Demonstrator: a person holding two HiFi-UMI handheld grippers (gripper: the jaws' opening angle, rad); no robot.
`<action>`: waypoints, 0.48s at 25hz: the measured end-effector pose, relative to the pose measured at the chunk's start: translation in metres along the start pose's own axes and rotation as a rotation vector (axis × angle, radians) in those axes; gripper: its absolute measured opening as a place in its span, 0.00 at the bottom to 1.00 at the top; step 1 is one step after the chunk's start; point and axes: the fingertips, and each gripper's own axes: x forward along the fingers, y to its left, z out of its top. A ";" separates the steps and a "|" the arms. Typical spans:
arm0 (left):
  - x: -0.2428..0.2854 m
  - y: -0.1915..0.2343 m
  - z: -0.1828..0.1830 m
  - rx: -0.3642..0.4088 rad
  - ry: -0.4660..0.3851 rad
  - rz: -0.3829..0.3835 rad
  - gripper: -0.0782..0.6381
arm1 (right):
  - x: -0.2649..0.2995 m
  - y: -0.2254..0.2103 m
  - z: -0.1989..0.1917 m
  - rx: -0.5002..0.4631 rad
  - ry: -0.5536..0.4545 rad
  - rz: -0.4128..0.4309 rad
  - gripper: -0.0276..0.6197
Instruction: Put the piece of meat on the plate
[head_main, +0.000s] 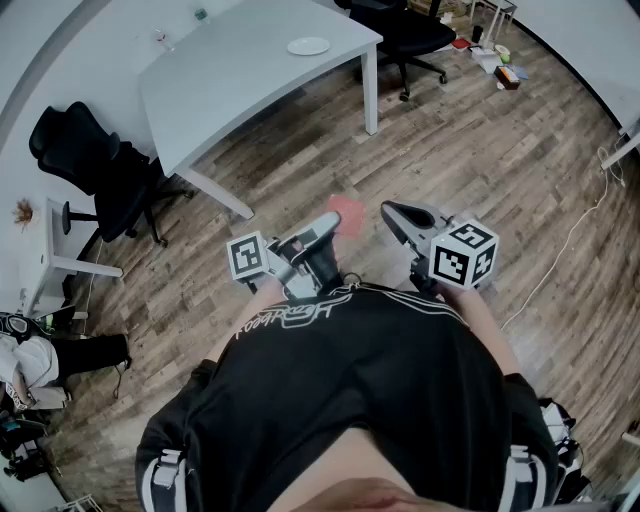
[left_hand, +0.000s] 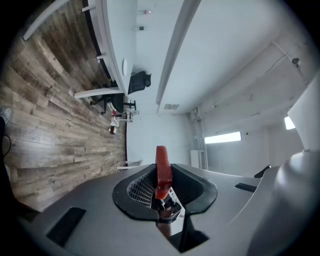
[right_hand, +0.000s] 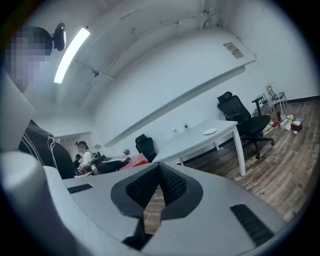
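Observation:
A flat red piece of meat (left_hand: 163, 172) stands on edge between the pads of my left gripper (left_hand: 162, 187), which is shut on it. In the head view the meat (head_main: 348, 212) sticks out past the left gripper (head_main: 333, 220), held over the wooden floor in front of the person's chest. My right gripper (head_main: 389, 209) is just to its right, jaws closed together with nothing in them; its tips (right_hand: 159, 165) meet. The white plate (head_main: 308, 46) lies on the far grey table (head_main: 240, 70), well ahead of both grippers; the plate (right_hand: 210, 131) also shows in the right gripper view.
Black office chairs stand left of the table (head_main: 95, 165) and behind it (head_main: 405, 35). Small items (head_main: 500, 65) lie on the floor at the far right, and a cable (head_main: 560, 260) runs across the boards. People sit at a desk (right_hand: 85, 157) in the background.

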 end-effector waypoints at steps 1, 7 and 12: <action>0.000 0.000 -0.001 -0.003 0.000 0.004 0.24 | 0.000 0.001 0.000 0.003 0.000 0.001 0.06; 0.004 -0.003 -0.005 -0.004 0.005 0.014 0.24 | -0.004 0.001 0.002 0.003 -0.001 -0.001 0.06; 0.006 -0.002 -0.007 -0.002 0.011 0.030 0.24 | -0.005 -0.001 0.003 0.027 -0.014 0.006 0.06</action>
